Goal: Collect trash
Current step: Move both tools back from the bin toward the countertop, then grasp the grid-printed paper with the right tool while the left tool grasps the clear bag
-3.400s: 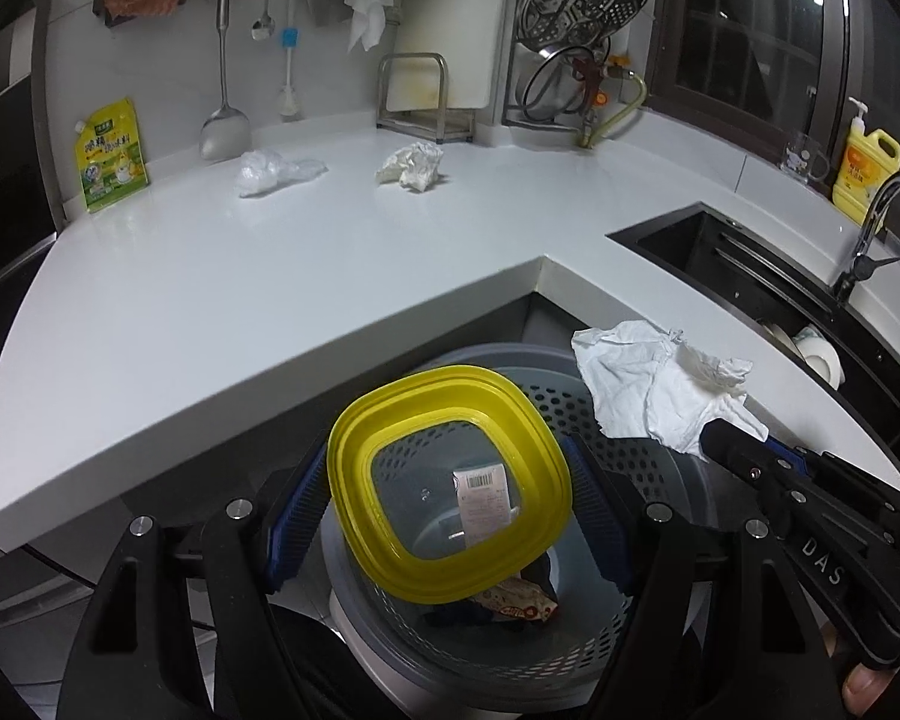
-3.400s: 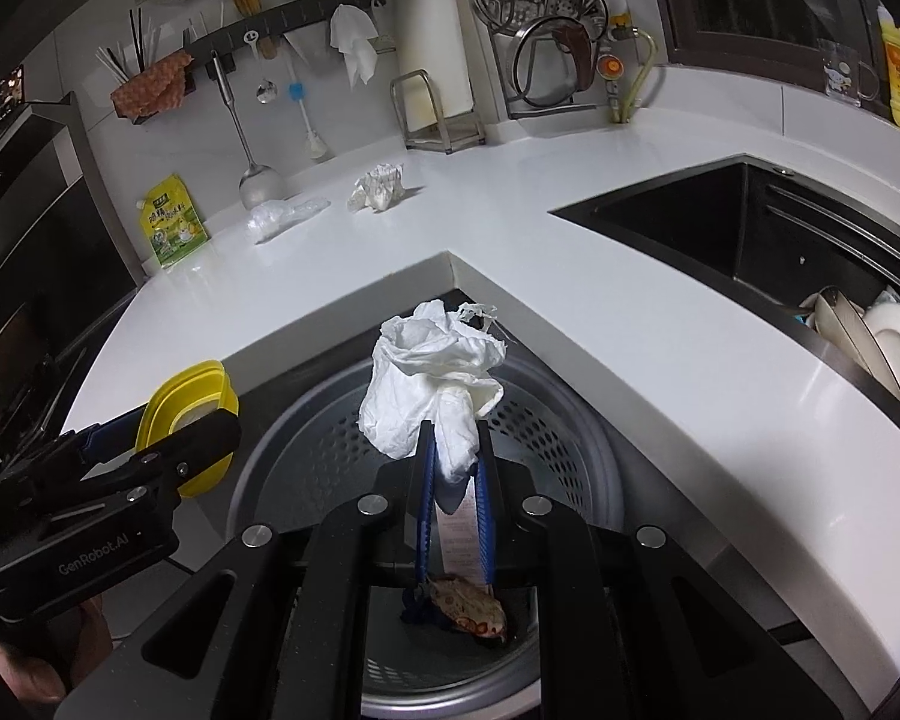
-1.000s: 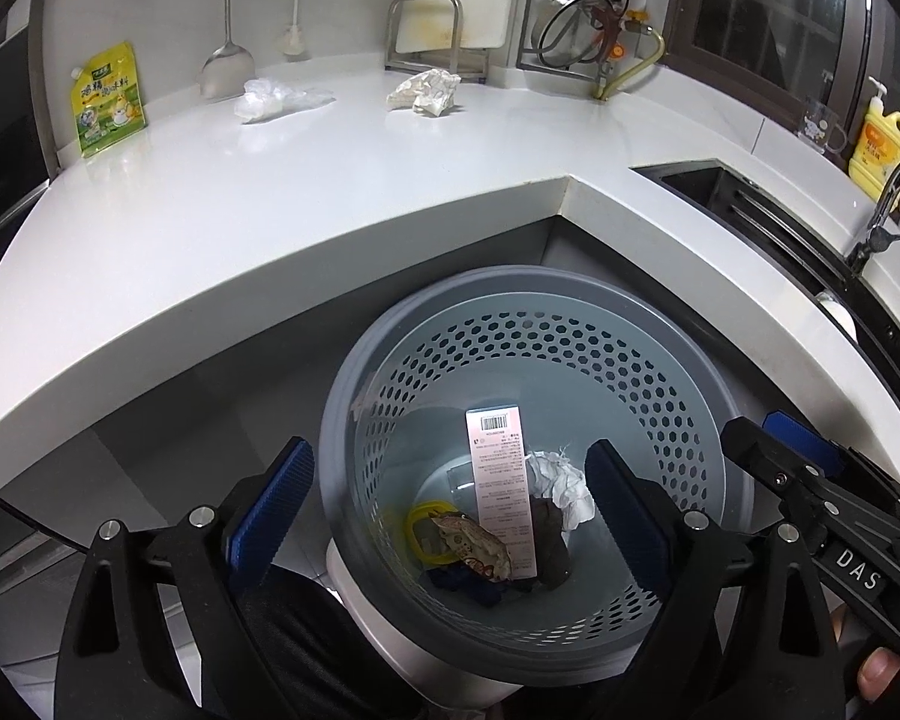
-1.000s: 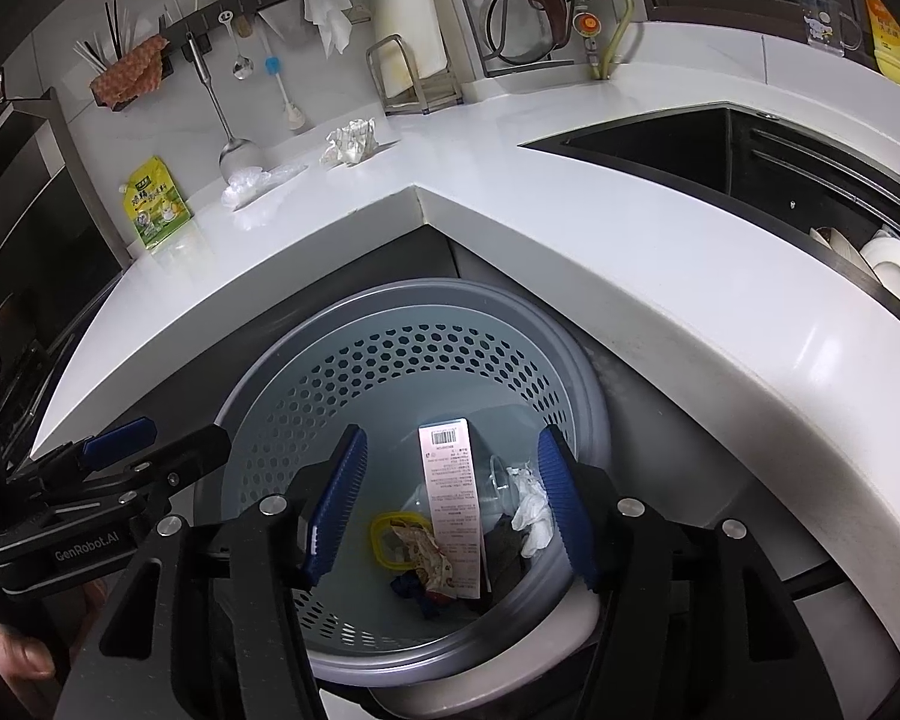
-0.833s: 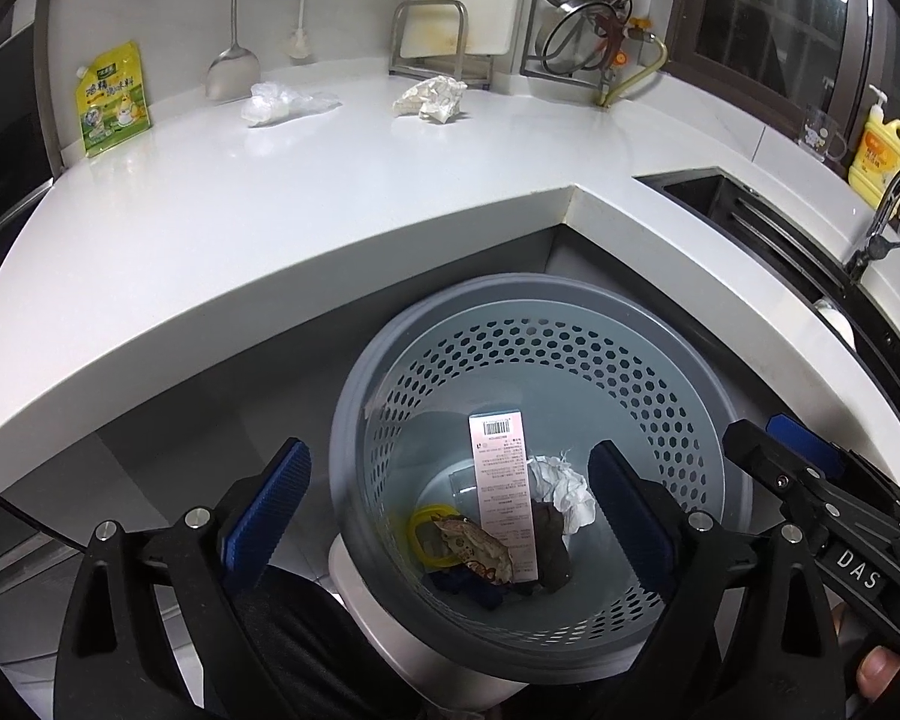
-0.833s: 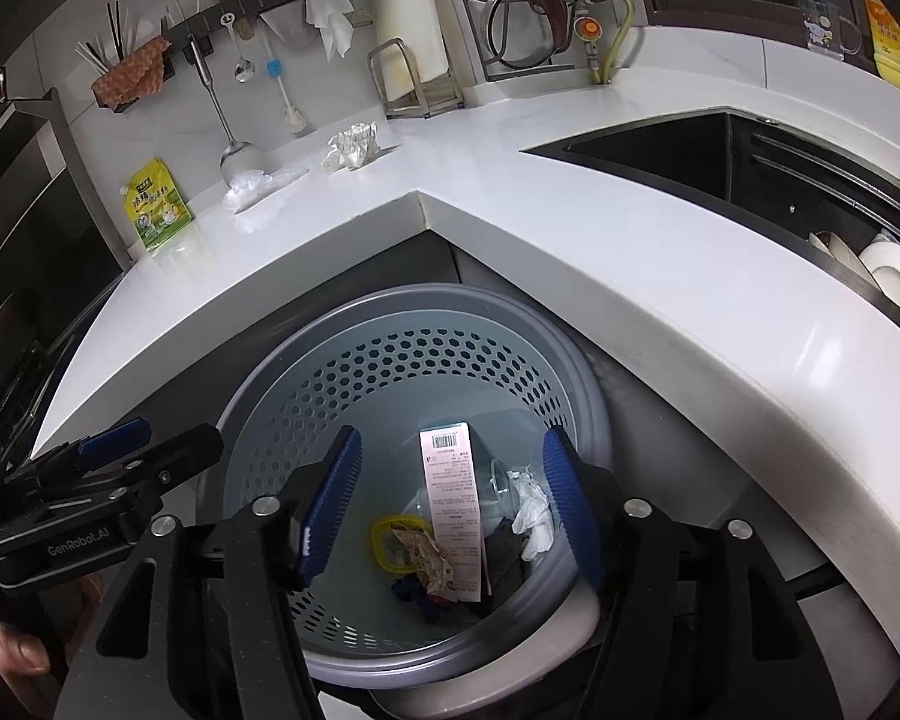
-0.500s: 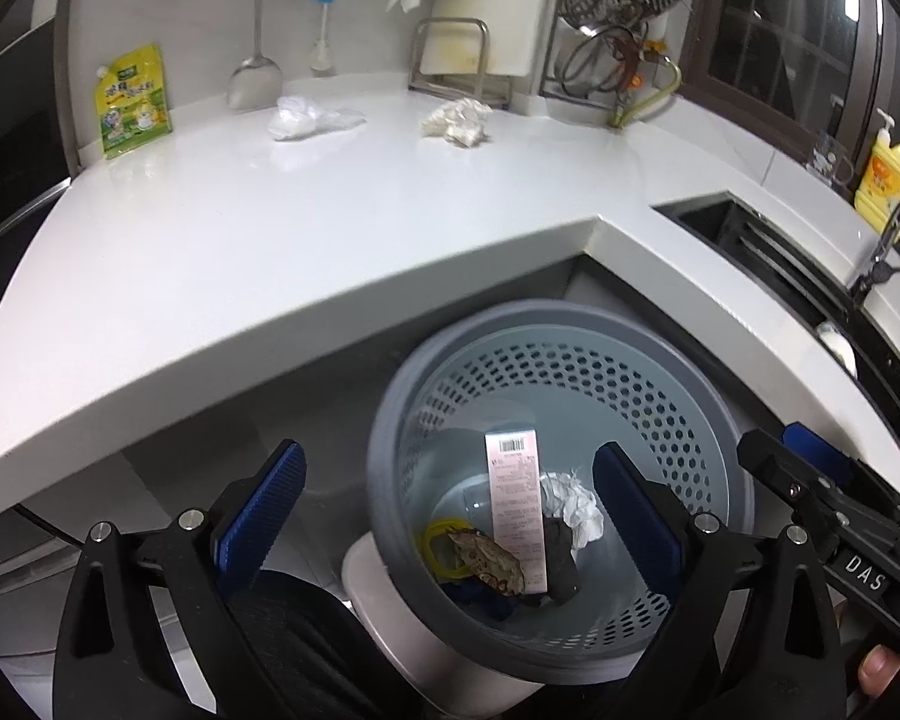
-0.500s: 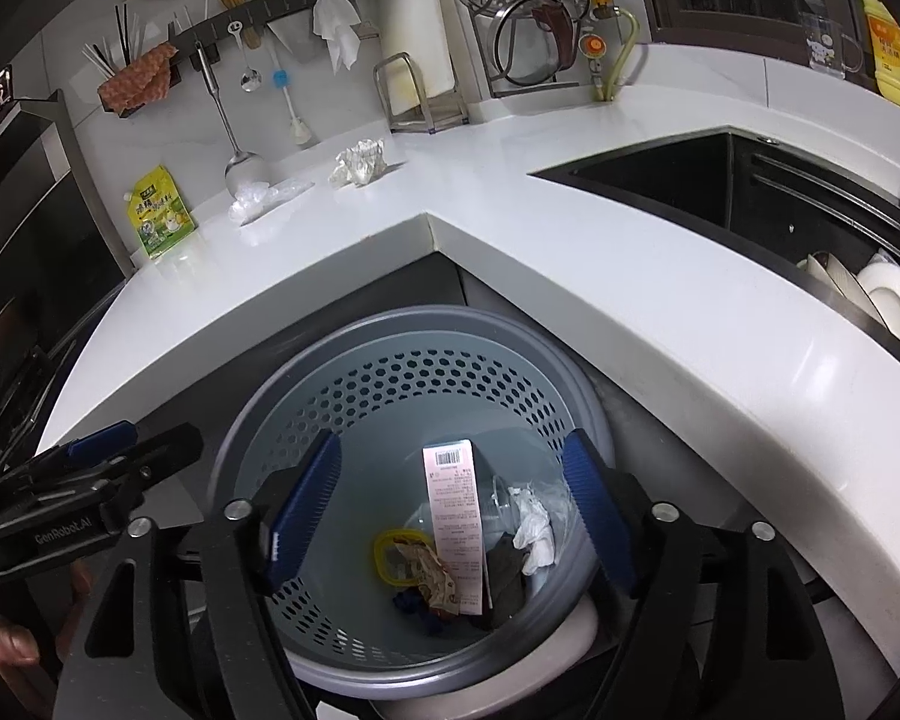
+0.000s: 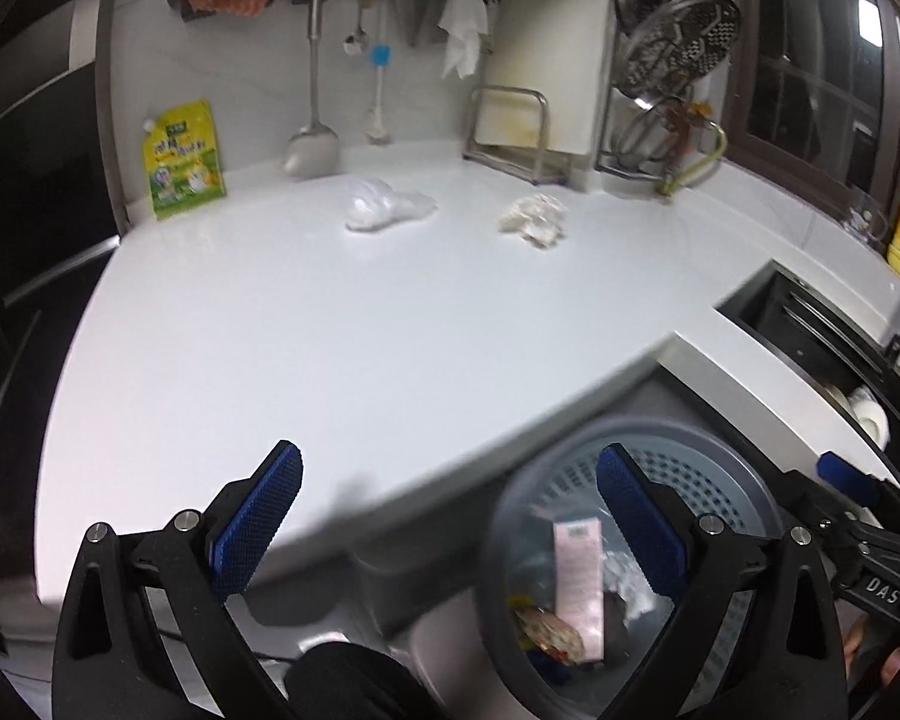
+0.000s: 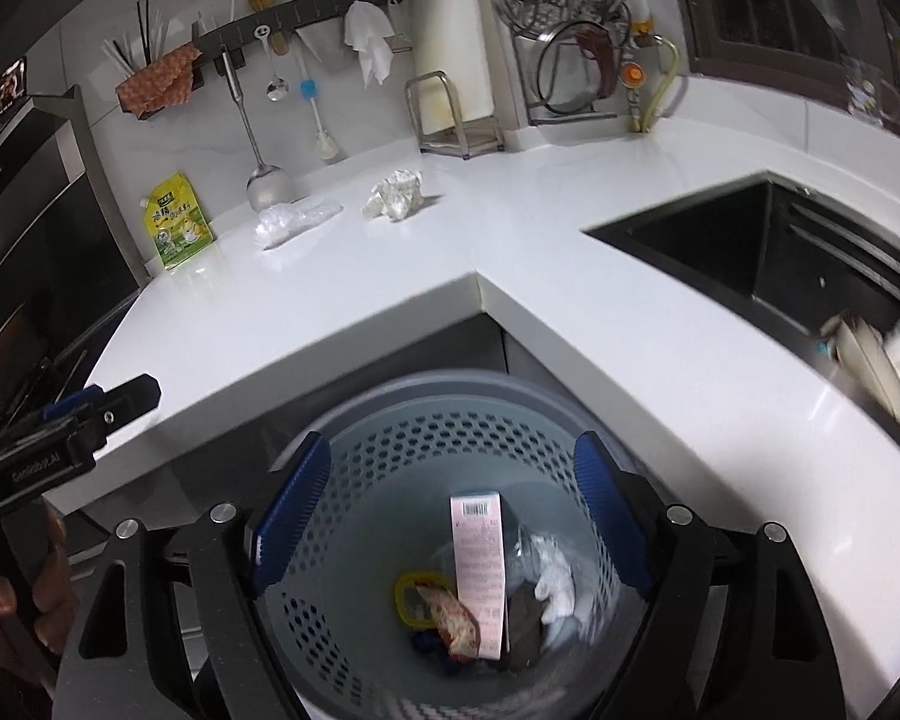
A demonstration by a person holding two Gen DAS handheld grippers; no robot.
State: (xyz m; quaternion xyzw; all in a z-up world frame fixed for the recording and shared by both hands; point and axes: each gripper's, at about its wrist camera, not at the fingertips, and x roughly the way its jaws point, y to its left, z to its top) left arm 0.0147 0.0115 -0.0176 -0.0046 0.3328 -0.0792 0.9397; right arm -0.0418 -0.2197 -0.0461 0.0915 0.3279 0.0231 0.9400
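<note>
1. Two pieces of trash lie on the white counter (image 9: 330, 330), near the back wall: a clear plastic bag (image 9: 387, 211) and, just beside it on the right, a crumpled paper ball (image 9: 534, 219).
2. Both pieces are apart from each other and well apart from the two grippers.
3. The left gripper (image 9: 450, 516) has its jaws wide and holds nothing; its left finger is over the counter edge and its right finger is over the basket.
4. The right gripper (image 10: 453, 495) also has its jaws wide and is empty; it hangs above the grey perforated basket (image 10: 390, 450).
5. Inside the basket lie a pink carton with a barcode (image 10: 479, 564), a yellow lid (image 10: 408, 597), a white crumpled tissue (image 10: 555, 588) and a printed wrapper (image 10: 456, 621).
6. A green and yellow pouch (image 9: 183, 159) leans on the wall at the left.
7. The dark sink (image 10: 750, 252) is at the right, with dishes inside.
</note>
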